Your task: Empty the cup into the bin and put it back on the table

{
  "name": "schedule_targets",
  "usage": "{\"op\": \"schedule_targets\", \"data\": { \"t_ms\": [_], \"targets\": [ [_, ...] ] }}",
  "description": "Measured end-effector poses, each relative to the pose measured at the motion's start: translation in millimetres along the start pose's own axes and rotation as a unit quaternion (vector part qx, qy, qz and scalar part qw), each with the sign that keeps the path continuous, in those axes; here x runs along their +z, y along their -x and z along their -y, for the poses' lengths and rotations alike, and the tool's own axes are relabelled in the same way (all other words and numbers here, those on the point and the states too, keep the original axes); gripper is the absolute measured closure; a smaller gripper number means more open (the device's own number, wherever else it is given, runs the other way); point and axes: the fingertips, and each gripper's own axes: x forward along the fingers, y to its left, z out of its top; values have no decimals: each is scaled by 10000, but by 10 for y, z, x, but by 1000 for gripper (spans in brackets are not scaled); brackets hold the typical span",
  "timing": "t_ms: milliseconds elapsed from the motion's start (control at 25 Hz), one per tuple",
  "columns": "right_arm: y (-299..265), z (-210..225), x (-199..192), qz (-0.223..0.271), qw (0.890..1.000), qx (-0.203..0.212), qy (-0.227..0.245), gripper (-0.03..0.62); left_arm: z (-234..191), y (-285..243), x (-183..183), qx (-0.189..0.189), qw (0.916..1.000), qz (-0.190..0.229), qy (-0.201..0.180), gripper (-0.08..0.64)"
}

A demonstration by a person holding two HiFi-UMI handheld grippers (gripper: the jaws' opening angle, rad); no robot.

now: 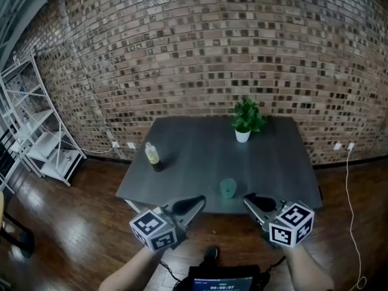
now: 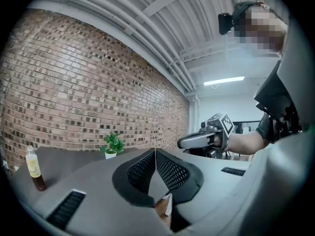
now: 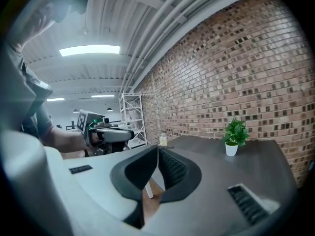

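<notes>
**Item 1, cup [image 1: 228, 188].** Pale green and upright, it stands on the dark table [image 1: 182, 174] close to the near edge, dead ahead at 12 o'clock. I judge it was set there for easy reach. Its contents cannot be made out.

**Item 2, left gripper [image 1: 200, 200].** I hold it low at 7 o'clock of the cup, short of the table edge and pointing inward. Its own view shows the jaws pressed together with nothing between them.

**Item 3, right gripper [image 1: 247, 199].** It mirrors the left at 5 o'clock of the cup. Its jaws are likewise closed on nothing. The two tips flank the cup without touching it, which reads to me as a ready stance before the pick. Whichever gripper goes for the cup must open first.

**Item 4, potted plant [image 1: 244, 121].** It sits at the far edge of the table, at 1 o'clock, well clear of any reach.

**Item 5, bottle [image 1: 152, 155].** It stands upright near the left edge, at 10 o'clock.

**Item 6, white shelf unit [image 1: 36, 132].** It stands against the wall at 9 o'clock.

**Item 7, bin.** No view shows it, so it has to be found before I can tip the cup.
</notes>
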Motion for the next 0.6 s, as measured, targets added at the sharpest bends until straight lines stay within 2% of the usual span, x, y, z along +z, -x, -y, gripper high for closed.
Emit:
{"op": "schedule_targets", "data": {
  "t_ms": [240, 600],
  "targets": [
    [-247, 333, -44, -134, 9998, -147, 1, 583, -359, -234, -17, 30, 10000, 33, -20, 560],
    [-714, 778, -94, -399, 9988, -231, -172, 581, -993, -596, -226, 120, 9996, -197, 144, 560]
  ]
}}
